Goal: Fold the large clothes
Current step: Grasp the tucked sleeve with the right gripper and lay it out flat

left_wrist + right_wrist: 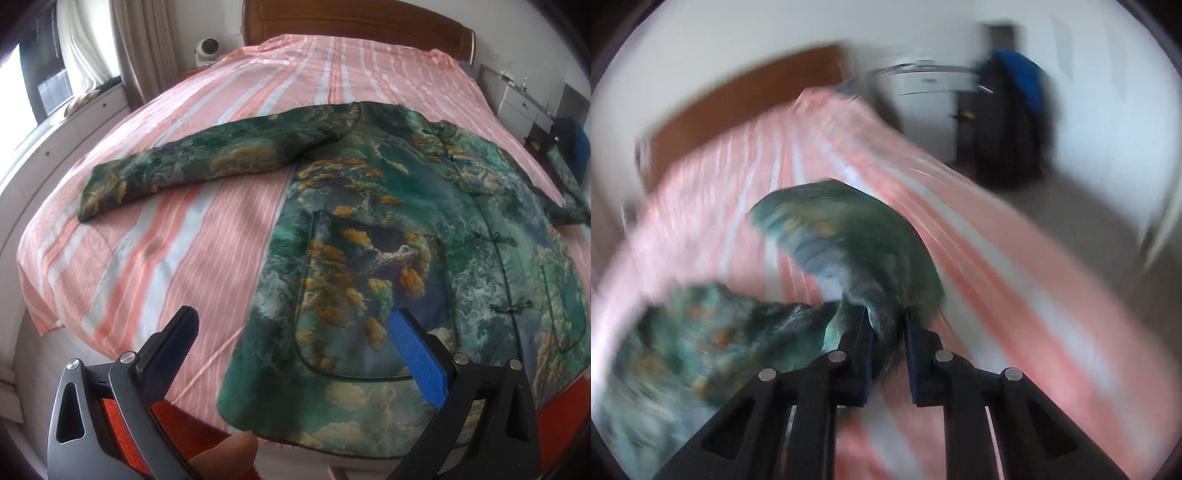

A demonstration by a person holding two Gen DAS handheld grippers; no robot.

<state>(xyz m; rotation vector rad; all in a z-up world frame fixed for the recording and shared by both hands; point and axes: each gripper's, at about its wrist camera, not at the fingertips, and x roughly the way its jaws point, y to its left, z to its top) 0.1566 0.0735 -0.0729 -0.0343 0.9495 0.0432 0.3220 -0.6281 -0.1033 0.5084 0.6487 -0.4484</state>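
My left gripper [295, 332] hangs wide open over the jacket's [388, 229] hem, spread on the striped bed [166, 240]; my right gripper [888, 325] clamps its lifted sleeve [857, 243].

No text, label, brand, number or sign can be read in either view. The jacket [406, 229] carries only a printed landscape pattern, the bed sheet [184, 236] only stripes, and the right wrist view is too blurred to show any lettering.
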